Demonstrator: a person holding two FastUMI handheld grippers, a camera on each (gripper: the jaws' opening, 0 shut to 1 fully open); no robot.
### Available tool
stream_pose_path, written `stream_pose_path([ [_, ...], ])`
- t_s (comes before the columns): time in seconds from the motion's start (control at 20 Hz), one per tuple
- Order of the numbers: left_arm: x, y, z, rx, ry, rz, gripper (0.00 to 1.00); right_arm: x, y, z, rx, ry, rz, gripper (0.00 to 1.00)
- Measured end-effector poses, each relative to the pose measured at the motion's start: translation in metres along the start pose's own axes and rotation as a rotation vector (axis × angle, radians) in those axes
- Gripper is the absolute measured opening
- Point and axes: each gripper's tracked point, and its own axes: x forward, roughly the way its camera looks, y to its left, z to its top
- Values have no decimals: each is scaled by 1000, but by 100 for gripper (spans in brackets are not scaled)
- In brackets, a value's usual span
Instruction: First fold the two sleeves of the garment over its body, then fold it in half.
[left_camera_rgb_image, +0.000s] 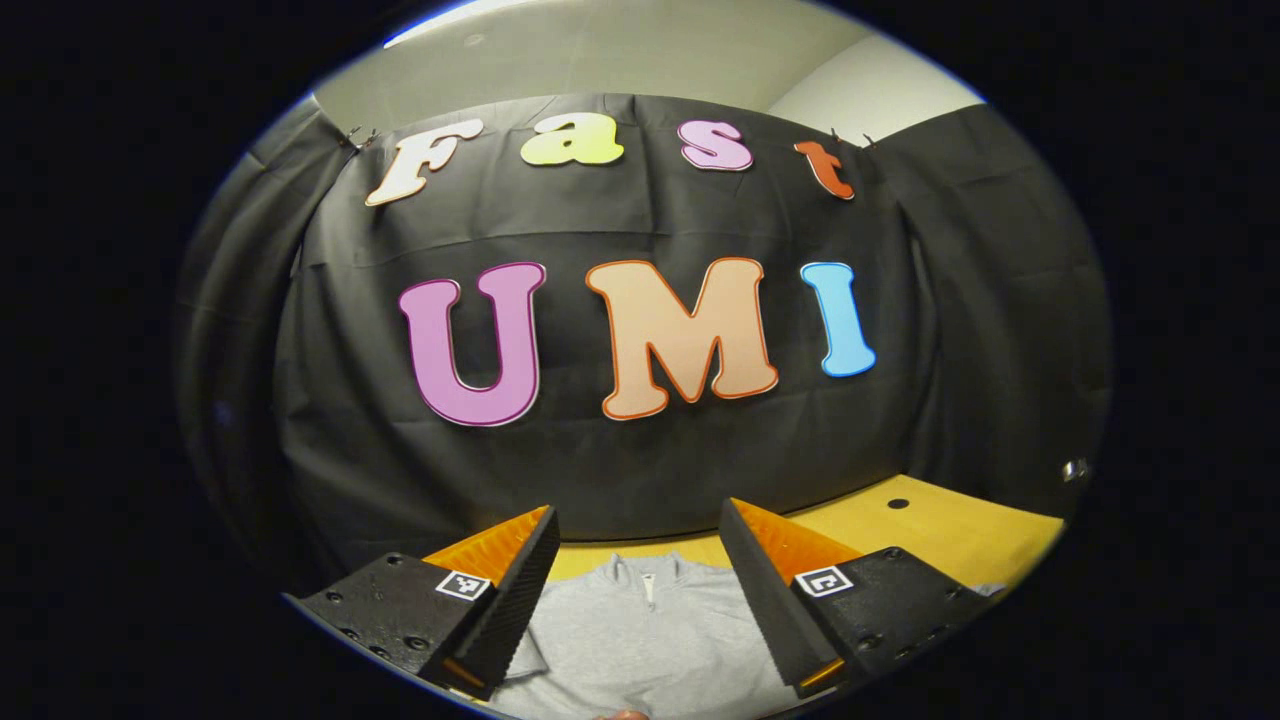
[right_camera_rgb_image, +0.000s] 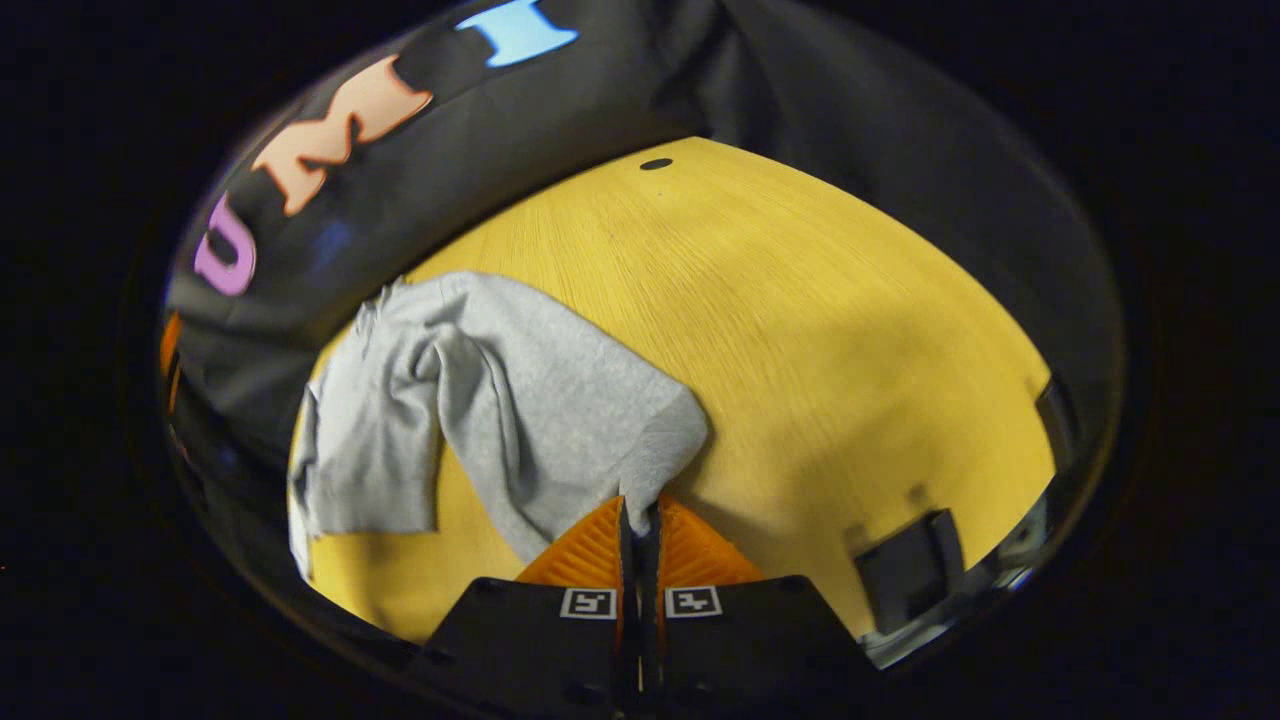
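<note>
Grey fabric is spread over the yellow wooden table (right_camera_rgb_image: 800, 330): the garment (right_camera_rgb_image: 520, 400), a light grey top with a short zip at the collar, lies toward the table's back edge near the black cloth wall (left_camera_rgb_image: 620, 470). In the right gripper view, the right gripper (right_camera_rgb_image: 638, 515) has its fingers drawn almost together at the edge of a grey sleeve (right_camera_rgb_image: 590, 450), which bunches up between them, so they appear to pinch the cloth there. In the left gripper view, the left gripper (left_camera_rgb_image: 640, 560) is held up off the table with its fingers spread wide and nothing between them, and the garment's collar (left_camera_rgb_image: 648, 580) and chest show in the gap below. A small dark hole (right_camera_rgb_image: 656, 163) sits in the tabletop near the far edge.
</note>
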Motion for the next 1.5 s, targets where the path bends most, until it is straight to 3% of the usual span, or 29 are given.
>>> stream_pose_path([
  [0.15, -1, 24, -8, -16, 13, 20, 95, 6, 26, 19, 20, -38, 23, 4],
  [0.2, -2, 33, -10, -20, 18, 32, 100, 6, 39, 25, 14, -44, 35, 4],
  [0.5, -12, 96, -22, -41, 43, 125, 100, 12, 130, 68, -67, -110, 136, 4],
  [0.6, -18, 118, -26, -44, 48, 162, 95, 17, 159, 76, -96, -116, 166, 3],
  [1.0, -54, 203, -49, -61, 98, 322, 95, 27, 273, 82, -203, -98, 286, 1],
  [1.5, -103, 282, -67, -62, 132, 462, 100, 52, 415, 66, -308, -70, 425, 3],
])
